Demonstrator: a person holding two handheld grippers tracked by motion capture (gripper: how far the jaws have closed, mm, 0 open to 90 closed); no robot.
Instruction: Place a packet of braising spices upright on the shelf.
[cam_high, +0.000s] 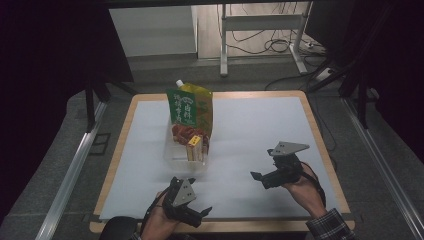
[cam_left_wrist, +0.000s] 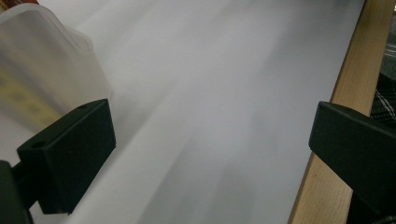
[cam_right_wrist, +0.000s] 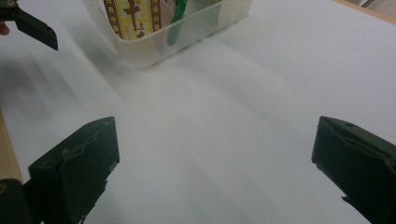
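Clear plastic tub (cam_high: 186, 156), packed with pouches, stands mid-surface (cam_high: 250, 125). Left claw (cam_high: 202, 214) hovers near it at the front edge, jaws wide apart, empty. Right claw (cam_high: 257, 177) hangs well apart to its right, jaws spread, empty too.

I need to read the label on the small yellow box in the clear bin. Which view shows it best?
The right gripper view: the yellow box is close, its brown print sharp. The high view shows it whole but tiny; the left gripper view gives a yellow blur behind the bin wall.
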